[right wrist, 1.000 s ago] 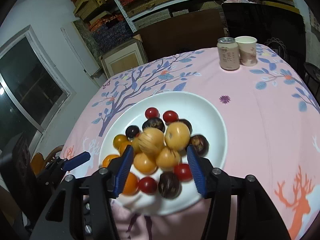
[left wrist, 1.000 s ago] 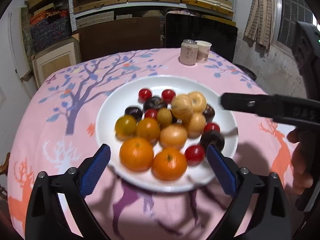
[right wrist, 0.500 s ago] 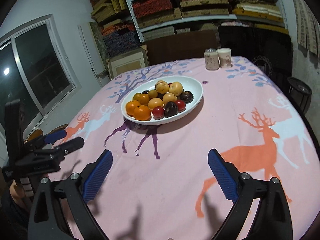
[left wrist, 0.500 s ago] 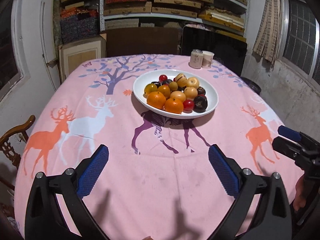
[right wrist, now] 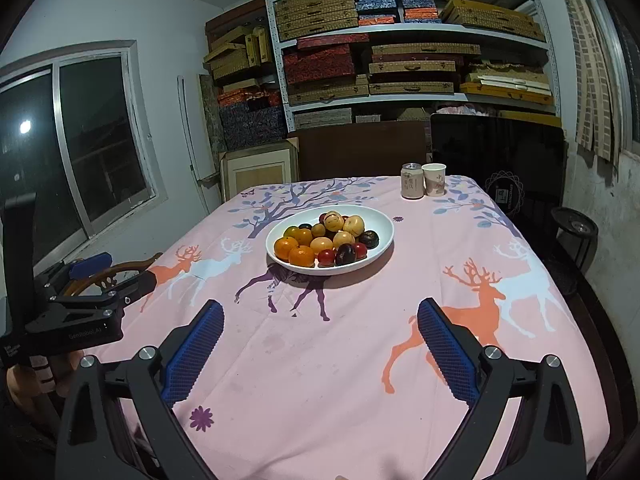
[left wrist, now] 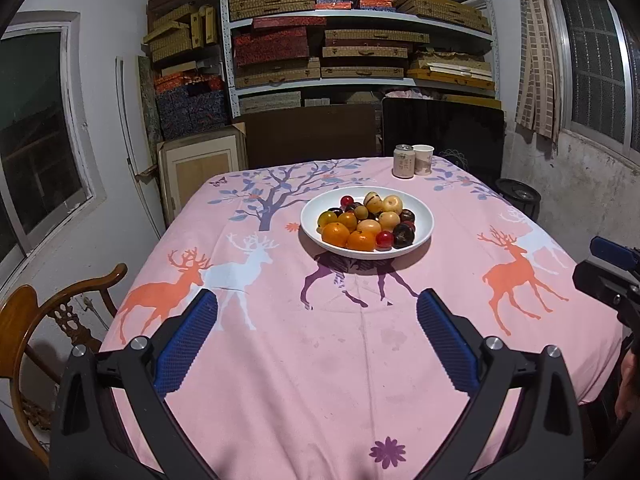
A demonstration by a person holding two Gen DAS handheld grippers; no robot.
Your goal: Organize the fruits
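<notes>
— Left wrist view: a white plate [left wrist: 425, 227] heaped with fruit sits toward the far half of the desk [left wrist: 320, 380], on a pink cloth printed with deer and a tree. What is on it?

— Two oranges [left wrist: 335, 234] at the near rim, a red cherry tomato [left wrist: 383, 239] and a dark plum [left wrist: 403, 234] beside them, pale yellow fruit [left wrist: 389, 220] piled in the middle, smaller red and dark pieces at the back. All of it lies inside the plate; nothing rests on the cloth.

— And the left claw [left wrist: 318, 340]?

— Spread wide over the near part of the desk, blue pads facing each other, nothing between them but bare cloth. It points slightly downward and sits well apart from the plate.

— The right one?

— From its own camera the right claw [right wrist: 320, 350] shows jaws opening to a full spread, empty too, also well short of the plate [right wrist: 380, 236]. It appears at the right edge of the left view as well, a hand [left wrist: 628, 380] under it at the desk's edge. The left tool shows at the left of the right wrist view, gripped by a hand [right wrist: 24, 380] near a wooden chair [left wrist: 28, 320].

— Anything else on the desk?

— A drinks can [right wrist: 411, 181] and a paper cup [right wrist: 434, 179], touching or nearly so, at the far edge.
</notes>
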